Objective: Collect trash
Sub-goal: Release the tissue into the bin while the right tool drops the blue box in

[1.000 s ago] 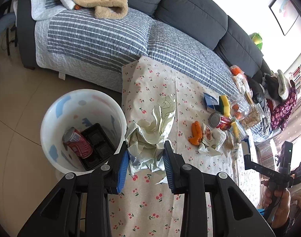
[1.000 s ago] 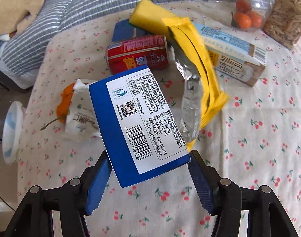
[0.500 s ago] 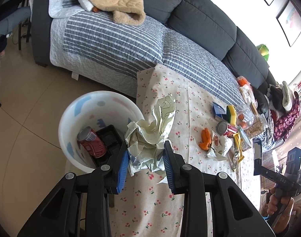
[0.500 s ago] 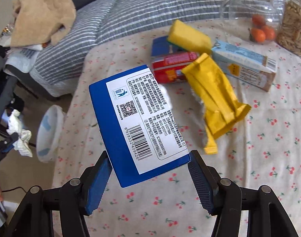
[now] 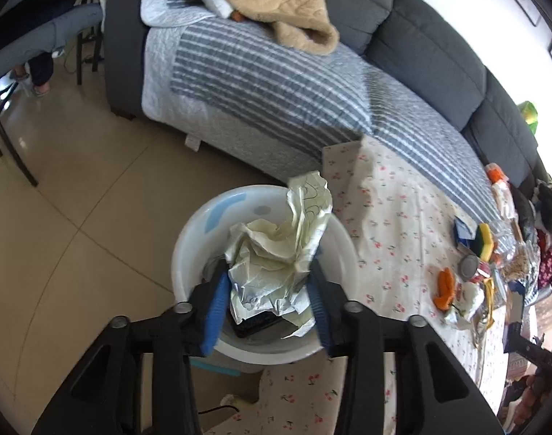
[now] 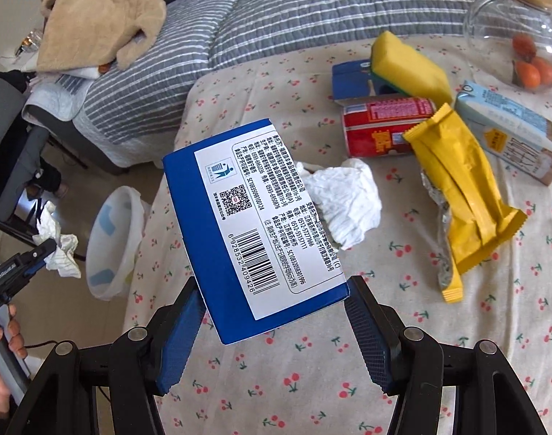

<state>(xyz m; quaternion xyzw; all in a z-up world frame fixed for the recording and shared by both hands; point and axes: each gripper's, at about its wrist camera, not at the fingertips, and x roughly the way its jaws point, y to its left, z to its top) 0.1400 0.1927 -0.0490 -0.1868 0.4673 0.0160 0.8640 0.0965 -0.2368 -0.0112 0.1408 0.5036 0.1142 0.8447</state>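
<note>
Above the white bin (image 5: 189, 253), the left gripper (image 5: 267, 311) has just been opening around light, soft crumpled paper (image 5: 276, 253), while the right gripper (image 6: 272, 330) clamps the stiff blue box (image 6: 239, 246) by its lower edges.

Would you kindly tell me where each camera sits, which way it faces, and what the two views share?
Left wrist: on the left tool, looking down into the white bin beside the table; its jaws have just been opening around the crumpled paper.
Right wrist: on the right tool, facing down over the tablecloth, clamping a blue box; a hand shows at left.
Shared: bin, crumpled paper, striped sofa cover, red can.
</note>
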